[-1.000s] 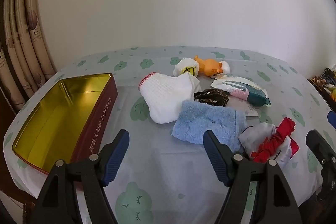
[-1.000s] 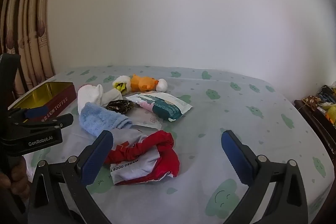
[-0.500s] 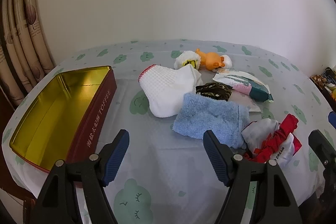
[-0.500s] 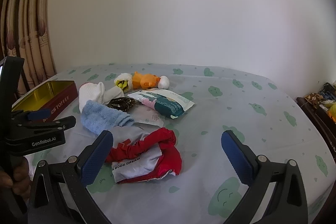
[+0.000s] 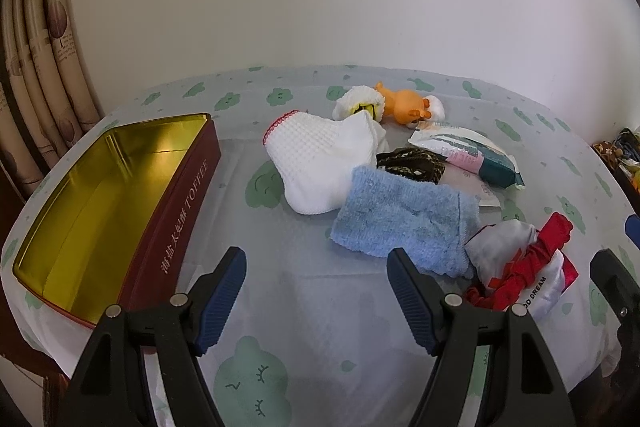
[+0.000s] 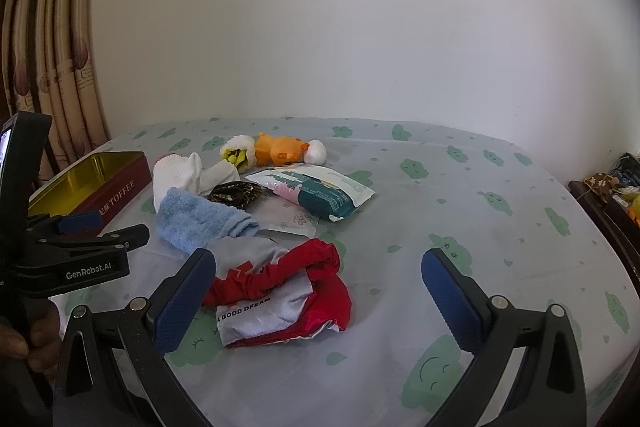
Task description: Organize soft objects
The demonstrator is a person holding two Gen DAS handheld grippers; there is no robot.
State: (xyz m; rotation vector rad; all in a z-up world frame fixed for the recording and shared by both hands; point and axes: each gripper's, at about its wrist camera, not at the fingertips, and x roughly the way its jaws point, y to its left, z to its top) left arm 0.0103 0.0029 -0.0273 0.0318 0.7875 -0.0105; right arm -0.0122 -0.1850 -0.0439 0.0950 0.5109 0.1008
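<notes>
Left wrist view first: the left gripper point(image 5: 316, 275) is hovering with jaws spread wide and empty over bare cloth on the bench point(image 5: 304, 299). The toffee tin point(image 5: 120, 211) is sitting open at the bench's left edge, likely waiting for the soft things. The blue towel point(image 5: 404, 223) is lying just ahead, overlapping the white sock point(image 5: 320, 167).

Right wrist view: the right gripper point(image 6: 320, 291) is also gaping, holding nothing, facing the red-and-grey pouch point(image 6: 280, 299). Open cloth is stretching rightward, giving room.
</notes>
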